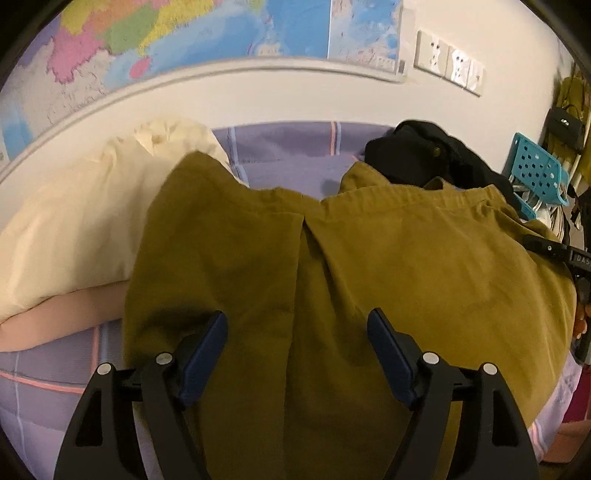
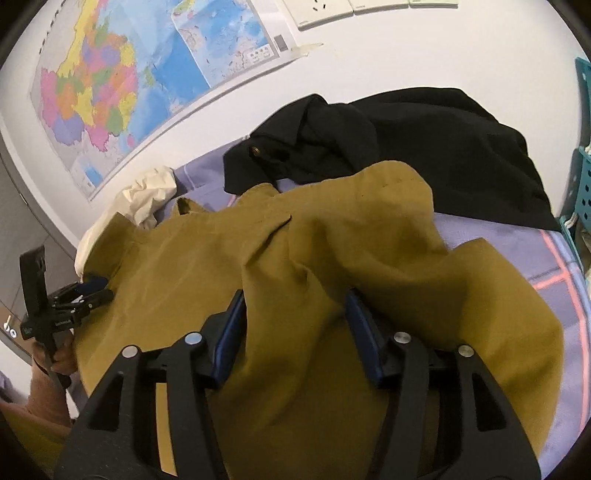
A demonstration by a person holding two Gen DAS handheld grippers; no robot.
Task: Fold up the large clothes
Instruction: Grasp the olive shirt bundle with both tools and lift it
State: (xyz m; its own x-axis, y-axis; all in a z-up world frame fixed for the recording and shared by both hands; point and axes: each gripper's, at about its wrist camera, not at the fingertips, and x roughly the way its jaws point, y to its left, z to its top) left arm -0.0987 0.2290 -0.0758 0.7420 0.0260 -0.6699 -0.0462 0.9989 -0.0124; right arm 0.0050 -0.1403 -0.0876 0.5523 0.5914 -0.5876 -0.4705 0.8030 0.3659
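A large olive garment (image 1: 406, 277) lies spread and creased over a purple bed sheet (image 1: 288, 147). My left gripper (image 1: 297, 321) is open just above it, with flat cloth under the gap and nothing pinched. In the right wrist view the same olive garment (image 2: 184, 266) bulges in a loose ridge between the fingers of my right gripper (image 2: 295, 306), which stands open; cloth drapes over its right fingertip. A hand (image 2: 55, 358) holds the left gripper (image 2: 98, 288) at the garment's left edge.
A black garment (image 1: 417, 151) is heaped at the back of the bed, also the black garment (image 2: 424, 147) behind the olive one. A cream pillow (image 1: 74, 229) lies at the left. A teal perforated basket (image 1: 535, 166) stands at the right. The wall carries a map (image 1: 184, 29) and sockets (image 1: 447, 59).
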